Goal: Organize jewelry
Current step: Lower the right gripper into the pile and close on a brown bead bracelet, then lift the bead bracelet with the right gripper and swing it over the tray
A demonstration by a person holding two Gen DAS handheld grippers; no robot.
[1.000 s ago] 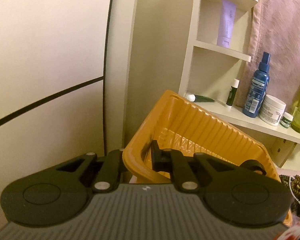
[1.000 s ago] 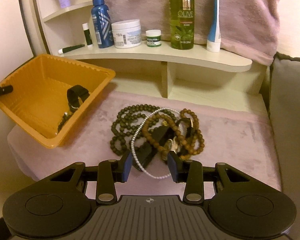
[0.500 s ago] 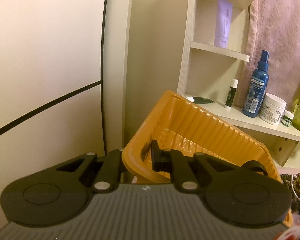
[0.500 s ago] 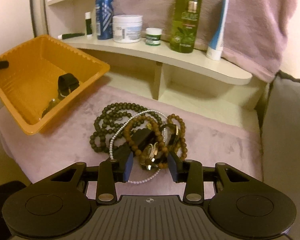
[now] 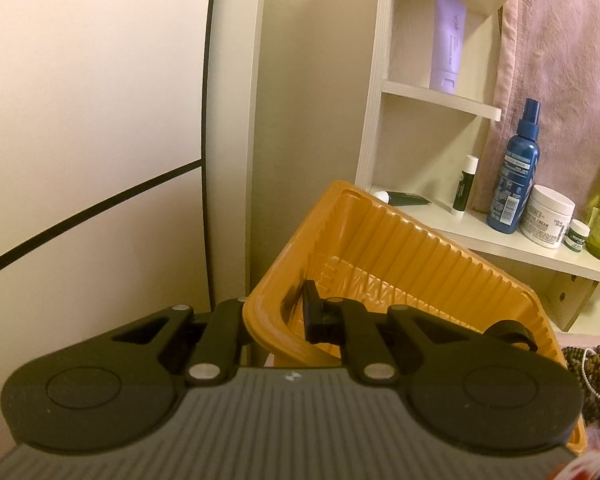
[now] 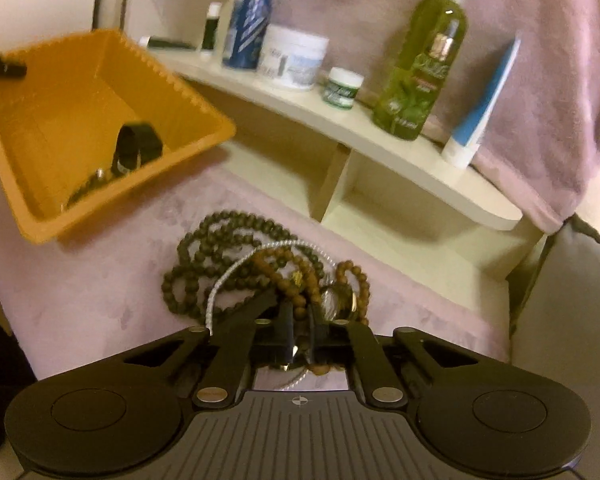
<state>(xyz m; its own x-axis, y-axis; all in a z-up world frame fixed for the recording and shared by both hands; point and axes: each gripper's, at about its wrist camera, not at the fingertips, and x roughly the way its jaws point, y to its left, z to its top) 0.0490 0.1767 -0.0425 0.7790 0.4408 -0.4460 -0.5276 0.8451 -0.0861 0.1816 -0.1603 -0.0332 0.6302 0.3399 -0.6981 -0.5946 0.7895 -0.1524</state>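
Right wrist view shows the right gripper (image 6: 300, 334) with its fingers nearly together, pinched on the brown bead bracelet (image 6: 296, 280) in the jewelry pile (image 6: 228, 256) on the pink cloth (image 6: 84, 292). The left gripper (image 5: 274, 312) clamps the rim of the tilted orange tray (image 5: 400, 248), which holds a black watch (image 6: 134, 148).

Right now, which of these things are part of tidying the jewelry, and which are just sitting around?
Part of the job:
orange bin
bead necklaces
pearl strand
black watch

Just sitting around:
blue spray bottle
white jar
green bottle
lilac tube
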